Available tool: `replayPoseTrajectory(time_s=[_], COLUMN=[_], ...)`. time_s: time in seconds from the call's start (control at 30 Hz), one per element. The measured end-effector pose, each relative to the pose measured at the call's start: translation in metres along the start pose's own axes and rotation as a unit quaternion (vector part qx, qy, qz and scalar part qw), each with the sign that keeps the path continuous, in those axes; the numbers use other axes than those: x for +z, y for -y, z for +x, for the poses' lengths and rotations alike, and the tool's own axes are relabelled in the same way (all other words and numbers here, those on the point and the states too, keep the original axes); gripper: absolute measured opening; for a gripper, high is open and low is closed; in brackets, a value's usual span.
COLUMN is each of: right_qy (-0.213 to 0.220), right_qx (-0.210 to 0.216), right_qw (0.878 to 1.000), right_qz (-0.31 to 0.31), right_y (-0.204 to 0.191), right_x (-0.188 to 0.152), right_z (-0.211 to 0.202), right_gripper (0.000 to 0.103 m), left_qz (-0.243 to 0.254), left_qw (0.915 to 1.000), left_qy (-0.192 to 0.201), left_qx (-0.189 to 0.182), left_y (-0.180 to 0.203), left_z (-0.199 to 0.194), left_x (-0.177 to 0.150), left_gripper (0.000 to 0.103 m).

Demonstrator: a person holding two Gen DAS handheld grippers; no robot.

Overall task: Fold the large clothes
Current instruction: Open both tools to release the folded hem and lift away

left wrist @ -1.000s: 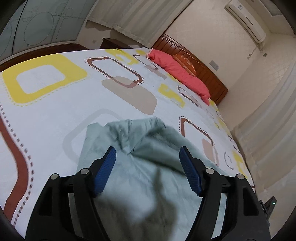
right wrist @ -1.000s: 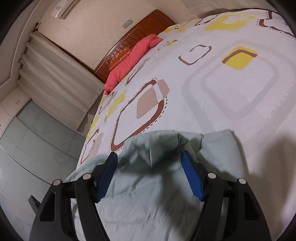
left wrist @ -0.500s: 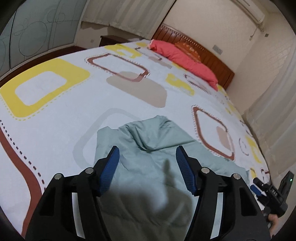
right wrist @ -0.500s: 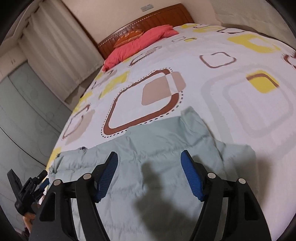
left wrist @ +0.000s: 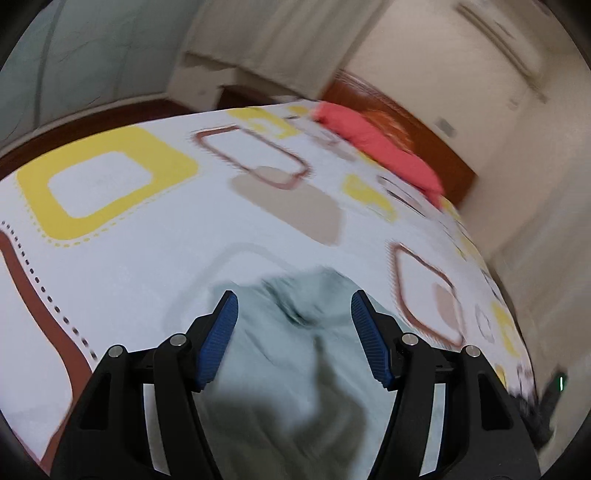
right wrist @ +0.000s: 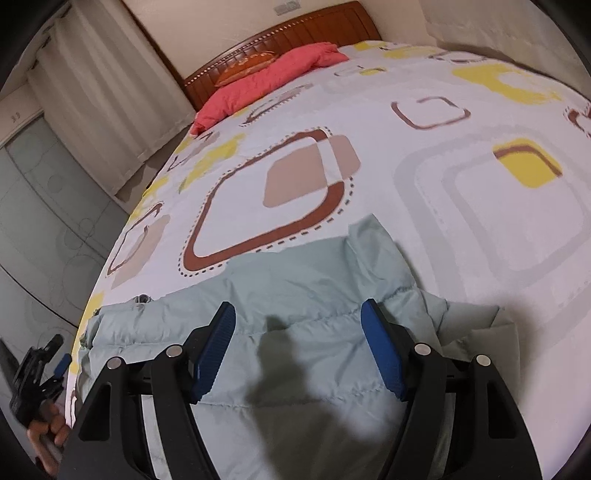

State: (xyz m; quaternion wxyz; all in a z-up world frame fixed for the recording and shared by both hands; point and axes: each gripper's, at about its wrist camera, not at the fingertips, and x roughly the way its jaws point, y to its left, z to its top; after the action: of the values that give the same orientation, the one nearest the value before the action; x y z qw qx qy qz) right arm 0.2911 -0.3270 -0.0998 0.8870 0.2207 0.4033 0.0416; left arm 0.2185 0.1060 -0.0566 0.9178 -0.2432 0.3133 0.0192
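A pale green quilted jacket (right wrist: 295,332) lies spread on the patterned bed cover (right wrist: 480,206). It also shows in the blurred left wrist view (left wrist: 295,350), bunched with a fold near its far edge. My left gripper (left wrist: 293,317) is open and empty above the jacket. My right gripper (right wrist: 298,328) is open and empty above the jacket's middle. The left gripper and the hand holding it show at the lower left of the right wrist view (right wrist: 37,373), beside the jacket's end.
A red pillow (right wrist: 273,74) lies against the wooden headboard (right wrist: 295,33) at the far end. Curtains (right wrist: 107,103) hang beside the bed. The bed edge (right wrist: 107,266) runs close to the jacket's left end. The other gripper (left wrist: 543,402) shows at the left wrist view's lower right.
Both grippers have stayed open. The left view now swings fast and is blurred. The right gripper has drawn back slightly, and the jacket lies flatter than a second ago.
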Motion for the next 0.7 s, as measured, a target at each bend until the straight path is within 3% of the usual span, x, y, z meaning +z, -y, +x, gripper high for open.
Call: replayPoseTrajectory(time_s=[0.1,0.2,0.43,0.57,0.7], right_qy=[-0.005,-0.008,-0.011,-0.001,0.005], right_qx=[0.002,-0.001,-0.006,-0.001,-0.004], right_qw=[1.0,1.0,1.0,1.0,1.0], right_qz=[-0.008,-0.002,0.008,0.006,0.0], right_y=[-0.004,-0.002,0.006,0.004,0.002], right_x=[0.0,0.0,-0.002,0.0,0.003], right_z=[0.004,0.008,0.015,0.009,0.01], right_gripper=[0.07,0.07,0.07,0.07,0.07], left_qz=[0.034,0.015,-0.015,-0.061,-0.036], left_qw=[0.9983,0.9977,0.9965,0.9965,0.9991], left_qy=[-0.047,-0.065,-0.051,-0.033,-0.013], left_qx=[-0.007,0.014,0.064,0.046,0.018], left_y=[0.012,0.005,-0.013,-0.019,0.001], left_z=[0.015,0.037,0.068,0.046,0.033], left_x=[-0.016,-0.016,0.014,0.014,0.006], left_gripper=[0.063,0.062,0.062,0.062,0.062])
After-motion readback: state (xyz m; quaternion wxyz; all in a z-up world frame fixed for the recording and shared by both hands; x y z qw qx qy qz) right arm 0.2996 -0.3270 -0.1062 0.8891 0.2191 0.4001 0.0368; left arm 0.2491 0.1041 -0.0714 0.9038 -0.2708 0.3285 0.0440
